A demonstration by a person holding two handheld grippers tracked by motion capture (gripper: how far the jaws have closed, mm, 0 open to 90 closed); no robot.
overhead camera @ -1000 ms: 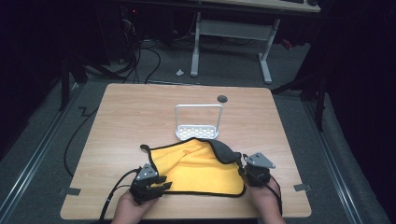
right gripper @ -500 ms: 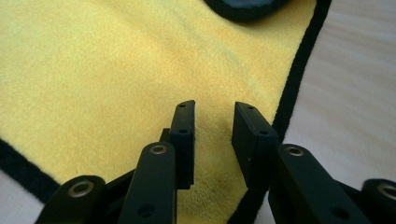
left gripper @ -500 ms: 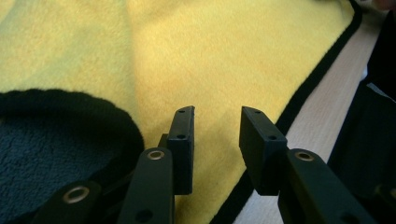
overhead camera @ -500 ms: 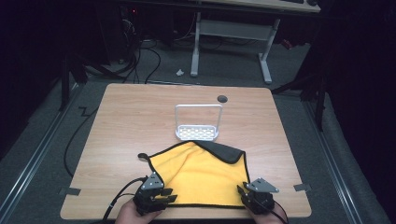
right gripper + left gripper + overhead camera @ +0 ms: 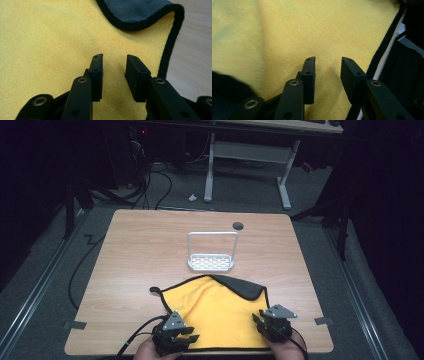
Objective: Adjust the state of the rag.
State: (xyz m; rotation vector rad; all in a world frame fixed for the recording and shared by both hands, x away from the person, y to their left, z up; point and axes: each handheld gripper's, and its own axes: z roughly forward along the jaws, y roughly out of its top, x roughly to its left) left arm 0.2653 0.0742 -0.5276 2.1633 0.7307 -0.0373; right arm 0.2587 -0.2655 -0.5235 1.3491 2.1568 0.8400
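A yellow cloth [image 5: 215,312] with black trim lies flat at the near middle of the table, its far right corner [image 5: 245,287] folded over to show the grey underside [image 5: 140,11]. My left gripper [image 5: 187,338] rests on the cloth's near left corner. Its jaws stand apart with their tips down on the yellow pile [image 5: 327,60], which puckers slightly between them. My right gripper [image 5: 257,320] sits on the near right corner beside the trim [image 5: 170,50]. Its jaws [image 5: 114,57] have just been opening, with only flat cloth in the gap.
A white wire rack [image 5: 212,251] stands upright at the table's middle, just beyond the cloth. A round cable hole [image 5: 238,225] lies behind it. The wooden table [image 5: 140,250] has bare room left and right of the rack. Its near edge runs right under both hands.
Both grippers have drawn back toward the table's near edge. The cloth has come with them and now lies flatter, farther from the rack.
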